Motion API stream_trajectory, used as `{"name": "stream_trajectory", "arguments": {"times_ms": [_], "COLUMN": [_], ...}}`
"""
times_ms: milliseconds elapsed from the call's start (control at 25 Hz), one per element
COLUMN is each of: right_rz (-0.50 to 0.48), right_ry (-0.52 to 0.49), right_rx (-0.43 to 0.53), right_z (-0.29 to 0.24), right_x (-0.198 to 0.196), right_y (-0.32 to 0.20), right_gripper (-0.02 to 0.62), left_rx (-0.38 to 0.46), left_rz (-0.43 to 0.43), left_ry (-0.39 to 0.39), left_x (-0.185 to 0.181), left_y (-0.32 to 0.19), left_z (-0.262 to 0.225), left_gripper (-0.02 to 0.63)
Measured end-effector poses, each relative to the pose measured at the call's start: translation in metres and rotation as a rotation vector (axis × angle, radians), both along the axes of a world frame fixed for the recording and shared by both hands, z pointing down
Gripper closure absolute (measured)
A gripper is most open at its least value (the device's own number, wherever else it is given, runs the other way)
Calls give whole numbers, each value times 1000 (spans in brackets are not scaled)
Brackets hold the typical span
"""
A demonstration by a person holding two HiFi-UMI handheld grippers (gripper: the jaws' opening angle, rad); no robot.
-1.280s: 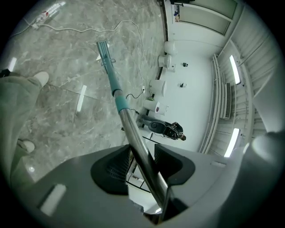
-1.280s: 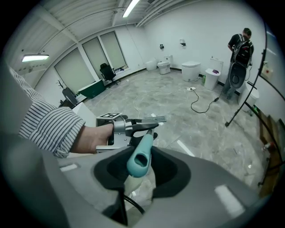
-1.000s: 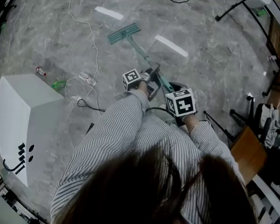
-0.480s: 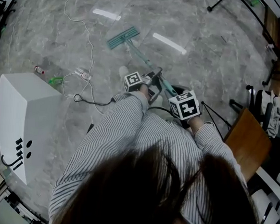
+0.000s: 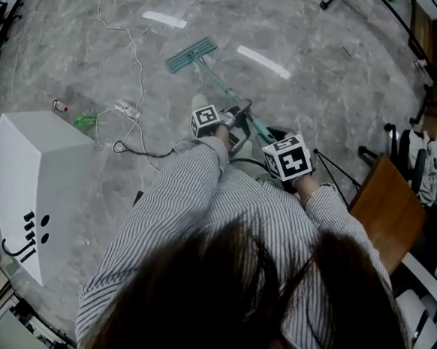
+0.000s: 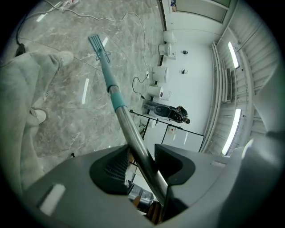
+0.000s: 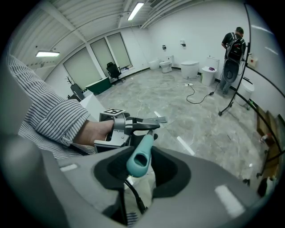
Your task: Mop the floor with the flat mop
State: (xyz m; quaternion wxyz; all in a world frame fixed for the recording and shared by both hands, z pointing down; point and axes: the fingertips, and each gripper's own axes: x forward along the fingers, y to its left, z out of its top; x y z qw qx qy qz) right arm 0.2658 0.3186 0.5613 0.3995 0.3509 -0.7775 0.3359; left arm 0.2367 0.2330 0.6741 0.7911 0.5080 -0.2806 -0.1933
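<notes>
Teal at both ends and steel between, the mop pole runs from the flat mop head back towards the person. Over the last second a pale shoe has come into sight just beside the left tongs, and the white cable and the light streaks on the grey stone floor have slid a little. The mop head has kept about the same place ahead of the hands. I judge that the person is stepping forward and pushing the mop along, so a stroke is under way and much floor is left to cover. The left tongs are closed on the steel part of the pole, which passes slantwise between the jaws. The right tongs are closed on the teal handle end, nearer the body and behind the left pair. The mop head lies flat on the floor, well apart from both tongs and out in front of them.
</notes>
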Motion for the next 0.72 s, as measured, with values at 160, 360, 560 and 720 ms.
{"name": "stream_trajectory", "arguments": {"times_ms": [160, 360, 560, 720], "right_rz": [3, 2, 12, 44], "right_ry": [3, 9, 9, -11], "right_rx": [-11, -26, -28, -37], "right_z": [-1, -1, -2, -6], "right_x": [-1, 3, 2, 3], "right_y": [-2, -2, -6, -4], "right_gripper": [479, 479, 480, 480], "left_rx": [3, 4, 12, -6], "left_rz": [0, -2, -26, -59], "left_ry": [4, 3, 1, 15], "left_x": [-1, 3, 1, 2], "left_y": [-2, -2, -5, -1], "left_z": [-3, -3, -2, -2], "left_gripper": [430, 430, 430, 428]}}
